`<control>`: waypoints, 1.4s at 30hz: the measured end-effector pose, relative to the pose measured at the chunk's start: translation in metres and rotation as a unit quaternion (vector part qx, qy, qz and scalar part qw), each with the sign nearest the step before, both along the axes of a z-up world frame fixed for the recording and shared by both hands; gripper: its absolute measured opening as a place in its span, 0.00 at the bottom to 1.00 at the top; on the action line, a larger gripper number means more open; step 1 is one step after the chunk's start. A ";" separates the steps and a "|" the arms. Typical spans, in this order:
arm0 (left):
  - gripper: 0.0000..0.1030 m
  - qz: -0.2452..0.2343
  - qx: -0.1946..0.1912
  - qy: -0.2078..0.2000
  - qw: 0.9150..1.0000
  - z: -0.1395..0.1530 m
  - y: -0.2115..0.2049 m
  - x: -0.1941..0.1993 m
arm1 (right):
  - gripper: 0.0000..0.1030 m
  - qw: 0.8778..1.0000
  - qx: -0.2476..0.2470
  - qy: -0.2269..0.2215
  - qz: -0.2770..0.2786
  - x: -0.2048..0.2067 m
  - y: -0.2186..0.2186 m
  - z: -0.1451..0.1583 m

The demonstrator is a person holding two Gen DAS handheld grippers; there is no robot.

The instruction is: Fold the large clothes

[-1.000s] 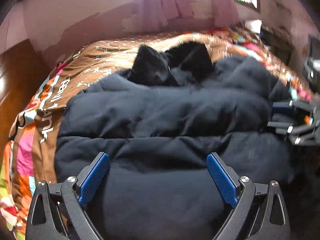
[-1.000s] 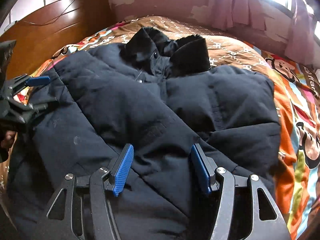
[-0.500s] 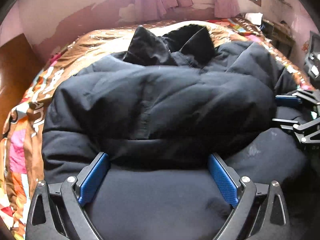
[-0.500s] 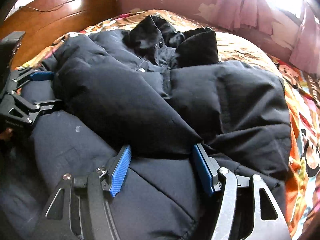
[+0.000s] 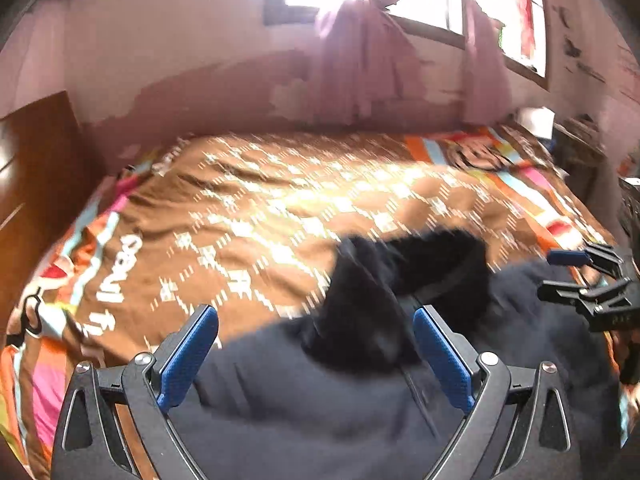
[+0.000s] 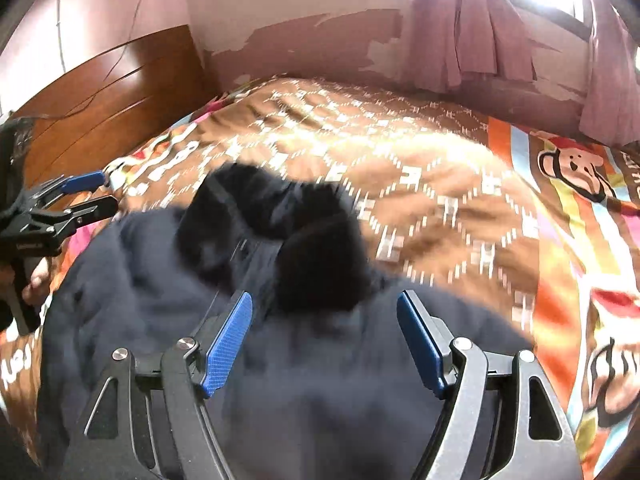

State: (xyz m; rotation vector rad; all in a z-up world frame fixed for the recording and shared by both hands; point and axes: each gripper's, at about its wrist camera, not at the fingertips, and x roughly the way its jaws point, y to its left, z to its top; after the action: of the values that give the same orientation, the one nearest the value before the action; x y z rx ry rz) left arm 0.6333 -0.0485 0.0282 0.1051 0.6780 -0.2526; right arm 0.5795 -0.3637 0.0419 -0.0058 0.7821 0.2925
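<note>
left gripper (image 5: pixel 316 354) wide open, holding nothing; right gripper (image 6: pixel 324 340) wide open too; blurred dark jacket (image 6: pixel 280 360) on bedspread (image 5: pixel 280 200), below both.

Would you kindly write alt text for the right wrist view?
A dark puffer jacket with a black furry collar lies motion-blurred on a brown patterned bedspread, framed by the open right gripper. The left gripper shows at the left edge, pink curtains behind.
</note>
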 end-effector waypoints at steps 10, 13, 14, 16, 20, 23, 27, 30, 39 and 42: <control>0.62 0.002 -0.063 0.072 0.995 -0.036 -0.033 0.087 | 0.46 0.998 0.027 0.046 -0.019 0.097 0.021 -0.014; 0.52 0.001 -0.059 0.077 0.995 -0.044 -0.044 0.101 | 0.46 0.998 0.026 0.053 -0.014 0.118 0.027 -0.017; 0.51 0.004 -0.056 0.080 0.995 -0.045 -0.047 0.104 | 0.46 0.998 0.027 0.060 -0.015 0.124 0.028 -0.018; 0.47 0.025 -0.046 0.094 0.994 -0.051 -0.051 0.115 | 0.46 0.996 0.030 0.082 -0.019 0.135 0.031 -0.027; 0.11 0.035 -0.060 0.121 0.990 -0.054 -0.050 0.121 | 0.08 0.997 0.009 0.080 -0.020 0.134 0.040 -0.037; 0.06 0.024 -0.095 0.110 0.989 -0.043 -0.040 0.107 | 0.07 0.997 0.032 0.068 -0.011 0.118 0.035 -0.031; 0.05 0.008 -0.128 0.104 0.986 -0.025 -0.022 0.083 | 0.06 0.998 0.033 0.046 0.014 0.083 0.028 -0.014; 0.04 -0.008 -0.124 0.116 0.985 -0.015 -0.015 0.062 | 0.06 0.998 0.025 0.047 0.034 0.054 0.023 -0.005; 0.04 -0.080 0.012 0.185 0.979 -0.034 -0.029 0.002 | 0.05 0.994 0.010 0.092 0.063 0.007 0.012 -0.015; 0.04 -0.064 0.039 0.228 0.971 -0.063 -0.038 0.011 | 0.05 0.989 -0.004 0.132 0.064 0.013 0.021 -0.039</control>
State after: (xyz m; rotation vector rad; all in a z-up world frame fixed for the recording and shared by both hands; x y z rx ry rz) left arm 0.6444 -0.0864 -0.0344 0.1694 1.1425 -0.3806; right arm 0.5928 -0.3426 0.0024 -0.0258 1.0486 0.4170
